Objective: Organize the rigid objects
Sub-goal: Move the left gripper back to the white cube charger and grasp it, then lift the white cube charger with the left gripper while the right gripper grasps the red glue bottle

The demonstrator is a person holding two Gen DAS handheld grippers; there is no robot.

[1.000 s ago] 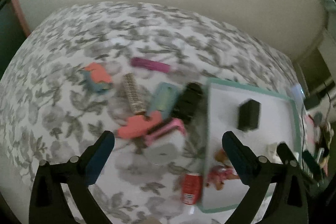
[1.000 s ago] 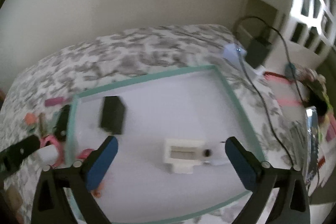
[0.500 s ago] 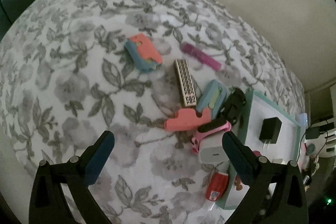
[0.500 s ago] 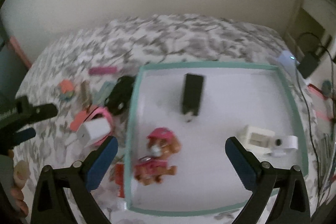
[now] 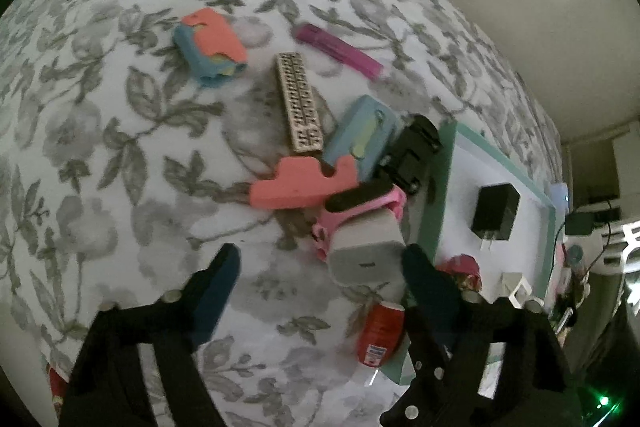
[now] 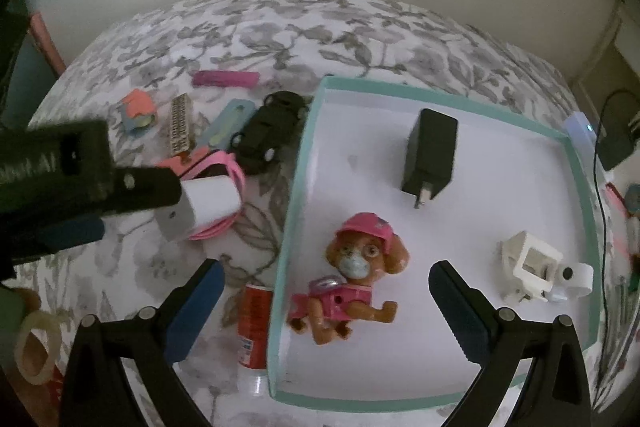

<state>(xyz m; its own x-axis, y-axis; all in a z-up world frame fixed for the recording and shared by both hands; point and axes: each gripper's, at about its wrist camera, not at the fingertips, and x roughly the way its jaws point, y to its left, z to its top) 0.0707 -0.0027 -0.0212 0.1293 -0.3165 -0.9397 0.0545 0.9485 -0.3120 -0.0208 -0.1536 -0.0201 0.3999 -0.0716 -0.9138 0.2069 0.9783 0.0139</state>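
A white charger block [image 5: 366,255] lies on the floral bedspread, resting on a pink band [image 5: 360,211]. My left gripper [image 5: 320,253] points down over it with its jaws closing. The block sits between the fingers, close against the right one, and the left finger stands well clear. In the right wrist view the left gripper [image 6: 140,207] reaches in from the left to the white charger block [image 6: 208,205]. My right gripper [image 6: 324,291] hangs open above the left edge of the teal-rimmed tray [image 6: 296,187], over a pink dog figure [image 6: 352,283], and holds nothing.
The tray holds a black charger [image 6: 432,151] and a white plastic part [image 6: 532,263]. Beside it lie a red tube [image 6: 252,323], a black toy car [image 5: 412,155], a blue case [image 5: 360,135], a salmon foam piece [image 5: 300,183], a patterned bar [image 5: 300,103] and a magenta stick [image 5: 340,49].
The left gripper has come down closer to the white charger block and its jaws have narrowed. The right gripper has swung left, from the tray's right side to its left edge.
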